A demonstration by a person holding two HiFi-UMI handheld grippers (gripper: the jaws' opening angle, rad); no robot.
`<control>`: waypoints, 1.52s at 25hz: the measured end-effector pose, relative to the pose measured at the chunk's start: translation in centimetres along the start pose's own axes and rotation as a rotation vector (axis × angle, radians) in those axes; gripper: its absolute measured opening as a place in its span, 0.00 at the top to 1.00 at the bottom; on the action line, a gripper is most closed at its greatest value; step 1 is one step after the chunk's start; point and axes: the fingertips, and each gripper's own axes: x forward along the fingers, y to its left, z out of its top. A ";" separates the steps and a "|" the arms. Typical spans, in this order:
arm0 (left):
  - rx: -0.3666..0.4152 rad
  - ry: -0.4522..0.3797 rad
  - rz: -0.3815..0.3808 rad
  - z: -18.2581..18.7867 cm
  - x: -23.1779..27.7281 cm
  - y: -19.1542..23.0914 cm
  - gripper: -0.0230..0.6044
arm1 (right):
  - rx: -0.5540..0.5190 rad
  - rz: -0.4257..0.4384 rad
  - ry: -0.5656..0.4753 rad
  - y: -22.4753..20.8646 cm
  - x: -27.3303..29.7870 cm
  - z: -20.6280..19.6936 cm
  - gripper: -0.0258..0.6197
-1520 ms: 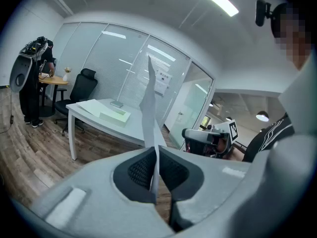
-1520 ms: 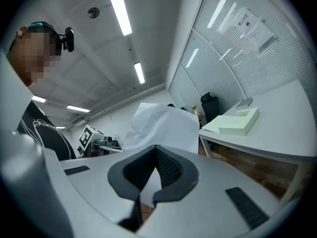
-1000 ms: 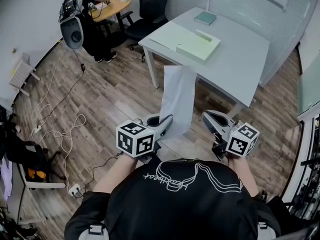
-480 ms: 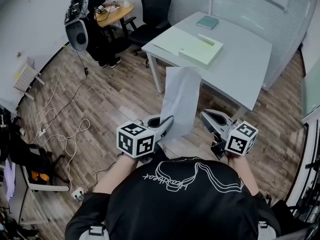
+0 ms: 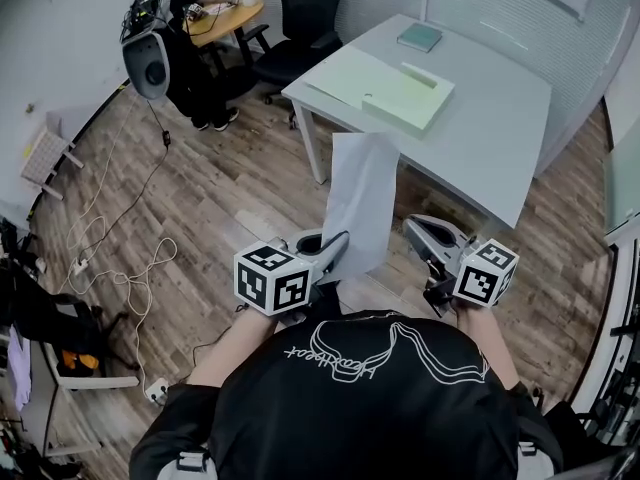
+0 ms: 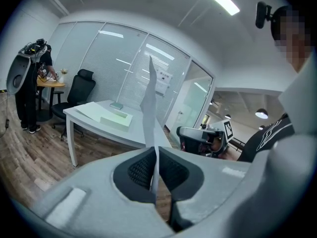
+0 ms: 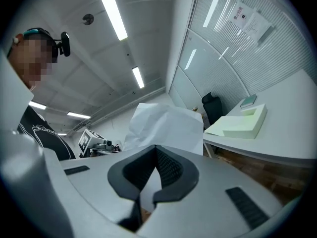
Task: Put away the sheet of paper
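A white sheet of paper point(image 5: 360, 203) stands upright in front of me. My left gripper point(image 5: 338, 243) is shut on its lower edge. In the left gripper view the sheet point(image 6: 148, 98) rises edge-on from between the closed pads point(image 6: 155, 155). My right gripper point(image 5: 420, 230) hangs to the right of the sheet, apart from it, with its jaws together and nothing held. In the right gripper view the paper point(image 7: 163, 125) shows behind the closed jaws point(image 7: 156, 152). A white table point(image 5: 500, 98) stands ahead with a pale green open folder box point(image 5: 385, 86) on it.
A small green book point(image 5: 418, 36) lies at the table's far end. A black office chair point(image 5: 308, 8) and a round wooden table point(image 5: 225, 16) stand beyond it. A person point(image 5: 190, 58) stands at the back left. Cables point(image 5: 110, 258) trail over the wooden floor on the left.
The view has shifted a little toward the table. Both grippers and the held sheet keep the same pose.
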 end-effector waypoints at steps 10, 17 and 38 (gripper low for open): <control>-0.035 0.079 -0.010 3.9 3.4 12.5 0.95 | 0.087 -0.057 -0.012 -8.2 10.1 1.8 0.95; -0.047 0.127 -0.034 9.0 7.5 23.3 0.94 | 0.173 -0.130 -0.023 -15.7 18.7 3.7 0.95; -0.050 0.187 -0.157 17.2 17.4 38.2 0.95 | 0.168 -0.306 -0.030 -26.9 27.0 9.2 0.95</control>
